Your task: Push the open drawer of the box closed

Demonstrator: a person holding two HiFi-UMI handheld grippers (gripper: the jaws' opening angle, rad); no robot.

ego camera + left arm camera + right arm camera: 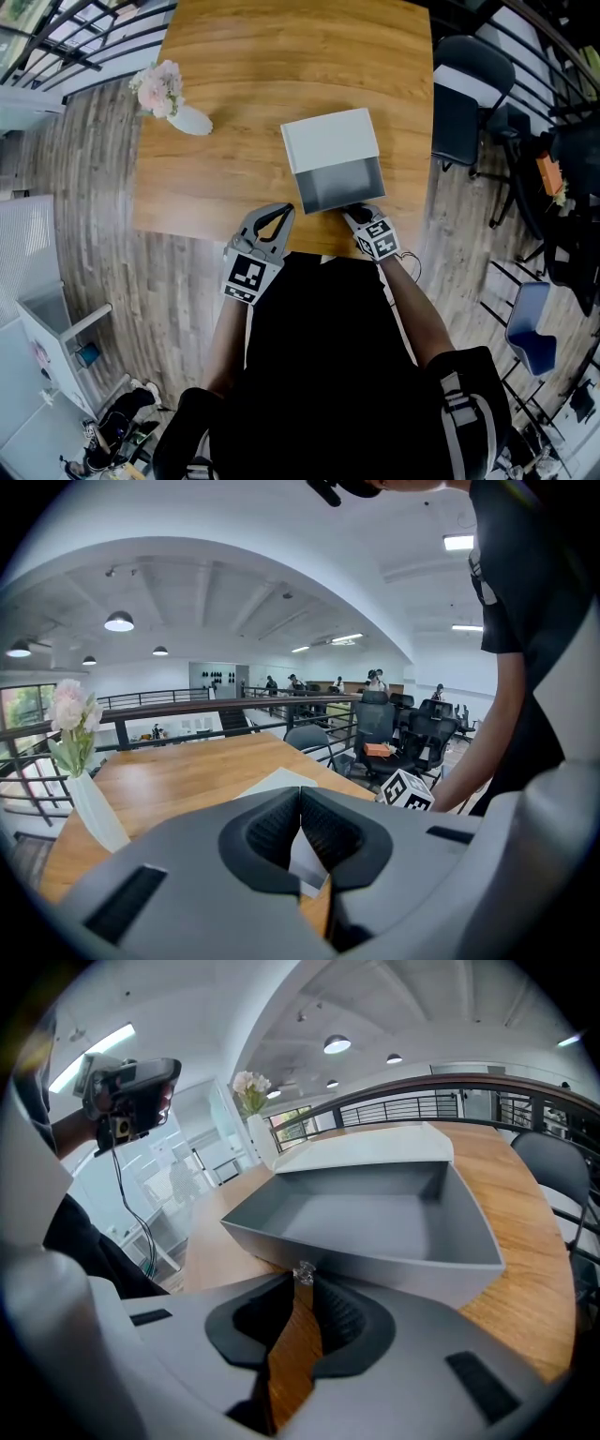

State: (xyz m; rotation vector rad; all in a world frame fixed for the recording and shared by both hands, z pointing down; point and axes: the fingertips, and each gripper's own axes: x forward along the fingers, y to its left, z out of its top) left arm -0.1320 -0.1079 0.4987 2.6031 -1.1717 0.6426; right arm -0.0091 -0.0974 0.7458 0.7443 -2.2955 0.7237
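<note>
A white box stands on the wooden table, and its grey drawer is pulled out toward me and holds nothing. In the right gripper view the drawer fills the middle, with a small clear knob on its front wall. My right gripper is at that wall, its jaws nearly together with the knob between their tips; in the head view the right gripper touches the drawer front. My left gripper is shut and holds nothing, hovering left of the drawer near the table's front edge, with the box behind its tips.
A white vase of pink flowers lies toward the table's far left, also seen as the vase in the left gripper view. Dark chairs stand off the table's right side. The table's front edge runs just under both grippers.
</note>
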